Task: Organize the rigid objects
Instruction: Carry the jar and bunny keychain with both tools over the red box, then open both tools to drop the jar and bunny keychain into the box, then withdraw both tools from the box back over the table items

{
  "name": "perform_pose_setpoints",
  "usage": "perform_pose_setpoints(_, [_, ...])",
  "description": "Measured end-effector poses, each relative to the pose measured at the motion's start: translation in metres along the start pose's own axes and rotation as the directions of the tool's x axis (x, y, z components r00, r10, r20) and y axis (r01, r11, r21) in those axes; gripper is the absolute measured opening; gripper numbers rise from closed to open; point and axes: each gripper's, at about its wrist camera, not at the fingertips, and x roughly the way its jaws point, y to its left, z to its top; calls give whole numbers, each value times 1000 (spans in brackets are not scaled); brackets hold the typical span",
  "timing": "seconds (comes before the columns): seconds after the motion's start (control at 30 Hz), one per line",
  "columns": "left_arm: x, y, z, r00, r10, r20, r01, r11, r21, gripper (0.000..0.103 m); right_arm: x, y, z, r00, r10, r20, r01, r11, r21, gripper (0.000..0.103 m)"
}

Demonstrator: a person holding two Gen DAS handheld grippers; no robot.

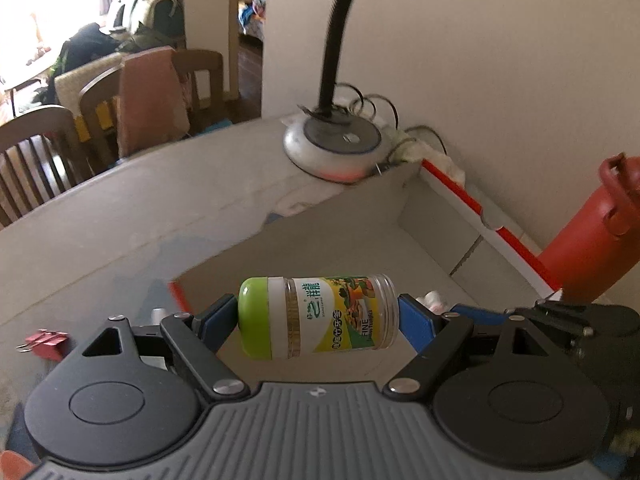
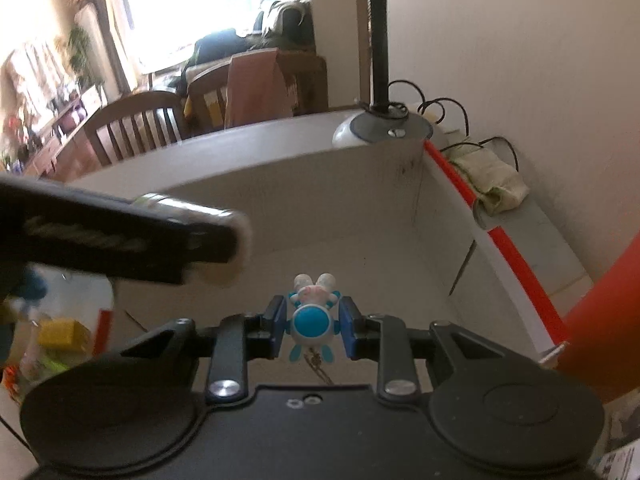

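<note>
My left gripper [image 1: 318, 314] is shut on a clear toothpick jar [image 1: 320, 316] with a green cap, held sideways above the open cardboard box [image 1: 360, 216]. My right gripper [image 2: 313, 322] is shut on a small white and blue rabbit figure [image 2: 312, 312], held over the same box [image 2: 320, 200]. The left gripper's finger and the jar show blurred at the left of the right wrist view [image 2: 132, 240]. The right gripper's body shows at the right edge of the left wrist view [image 1: 580, 328].
A desk lamp [image 1: 336, 140] stands on the table behind the box, with cables by the wall. A red bottle [image 1: 592, 240] stands right of the box. A red clip [image 1: 46, 342] lies on the table at left. Wooden chairs [image 1: 60, 140] stand beyond the table.
</note>
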Motion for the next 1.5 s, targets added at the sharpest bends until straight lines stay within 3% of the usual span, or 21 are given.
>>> perform_pose_setpoints(0.2, [45,-10,4,996,-25,-90,23,1000,-20,86,20,-1,-7,996,12,-89,-16,999,-45,27])
perform_pose_setpoints(0.4, [79,-14,3,984,1,-177,-4,1000,-16,86,30,-4,-12,990,16,-144,-26,997,-68,27])
perform_pose_setpoints(0.8, [107,-16,-6,957,15,-291,-25,999,-29,86,34,-8,-15,981,31,-189,-43,997,-62,29])
perform_pose_setpoints(1.07, [112,-15,-2,951,8,-311,-23,999,-44,86,30,-10,-18,980,45,-193,-56,997,-55,37])
perform_pose_setpoints(1.27, [107,-18,-4,952,14,-306,-19,1000,-13,86,23,-5,-18,984,54,-171,-63,997,-53,52])
perform_pose_setpoints(1.5, [99,-19,-7,955,23,-297,-28,1000,-11,86,14,-3,-15,988,46,-149,-53,997,-47,57])
